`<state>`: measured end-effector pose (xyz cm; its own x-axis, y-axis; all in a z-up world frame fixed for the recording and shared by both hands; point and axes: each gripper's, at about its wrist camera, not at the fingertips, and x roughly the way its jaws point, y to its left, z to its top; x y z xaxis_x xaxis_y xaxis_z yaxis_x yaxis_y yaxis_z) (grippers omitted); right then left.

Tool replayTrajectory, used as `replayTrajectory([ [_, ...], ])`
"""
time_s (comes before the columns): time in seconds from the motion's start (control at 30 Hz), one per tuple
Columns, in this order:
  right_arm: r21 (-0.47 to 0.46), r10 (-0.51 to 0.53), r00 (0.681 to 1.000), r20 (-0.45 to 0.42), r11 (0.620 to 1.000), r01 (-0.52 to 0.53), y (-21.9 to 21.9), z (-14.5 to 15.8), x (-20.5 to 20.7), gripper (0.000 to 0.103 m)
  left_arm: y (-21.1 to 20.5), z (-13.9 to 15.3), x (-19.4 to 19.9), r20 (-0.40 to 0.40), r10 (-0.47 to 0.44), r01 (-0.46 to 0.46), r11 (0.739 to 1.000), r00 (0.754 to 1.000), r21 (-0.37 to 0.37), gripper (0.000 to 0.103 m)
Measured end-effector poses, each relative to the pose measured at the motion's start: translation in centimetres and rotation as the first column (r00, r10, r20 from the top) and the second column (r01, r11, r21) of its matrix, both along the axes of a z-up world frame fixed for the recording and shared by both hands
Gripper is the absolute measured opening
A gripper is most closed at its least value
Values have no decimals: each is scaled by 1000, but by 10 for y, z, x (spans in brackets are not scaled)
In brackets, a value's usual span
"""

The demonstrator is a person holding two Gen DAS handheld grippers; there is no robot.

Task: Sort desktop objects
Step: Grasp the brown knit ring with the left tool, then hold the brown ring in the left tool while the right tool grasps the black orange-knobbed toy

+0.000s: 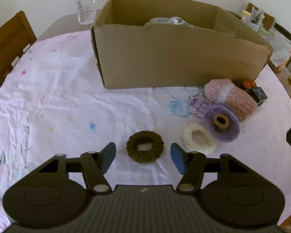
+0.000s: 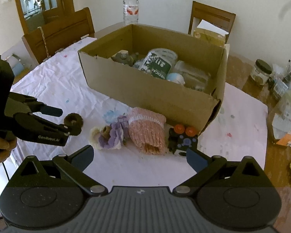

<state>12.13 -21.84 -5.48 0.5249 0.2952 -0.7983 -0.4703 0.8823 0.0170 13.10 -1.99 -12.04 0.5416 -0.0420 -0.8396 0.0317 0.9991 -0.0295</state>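
Two grippers over worktop (image 1: pixel 58 101): left gripper (image 1: pixel 142 155) fingers apart, straddling dark brown knitted ring (image 1: pixel 145 148), w/o contact; right gripper (image 2: pixel 139 158) fingers spread, empty.

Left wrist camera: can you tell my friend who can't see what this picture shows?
The left gripper hangs open around a dark brown knitted ring on a pale flowery tablecloth, its pads not touching it. To the right lie a white ring, purple yarn and pink yarn; a cardboard box stands behind.
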Motion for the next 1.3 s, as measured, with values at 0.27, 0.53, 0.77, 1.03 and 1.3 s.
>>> replayTrajectory([
  [0.27, -15, 17, 1000, -6, 1000, -17, 3, -3, -1, 103, -1, -2, 3, 7, 19, -19, 1000, 1000, -22, 44],
  [0.53, -39, 36, 999, -2, 999, -36, 5, -6, -1, 103, 0, -1, 4, 4, 18, -18, 999, 1000, -29, 38],
  [0.77, -86, 81, 997, 16, 993, -79, 4, -14, 4, 103, -1, 1, 4, 6, 6, -6, 1000, 1000, -25, 37],
  [1.03, -172, 60, 997, 39, 984, -53, -15, -32, 23, 103, -2, -1, 7, -3, 7, -7, 1000, 1000, -20, 37],
  [1.3, -193, -27, 999, 22, 981, 31, -34, -50, 47, 103, -3, -1, 9, -16, 21, -22, 1000, 1000, -15, 37],
])
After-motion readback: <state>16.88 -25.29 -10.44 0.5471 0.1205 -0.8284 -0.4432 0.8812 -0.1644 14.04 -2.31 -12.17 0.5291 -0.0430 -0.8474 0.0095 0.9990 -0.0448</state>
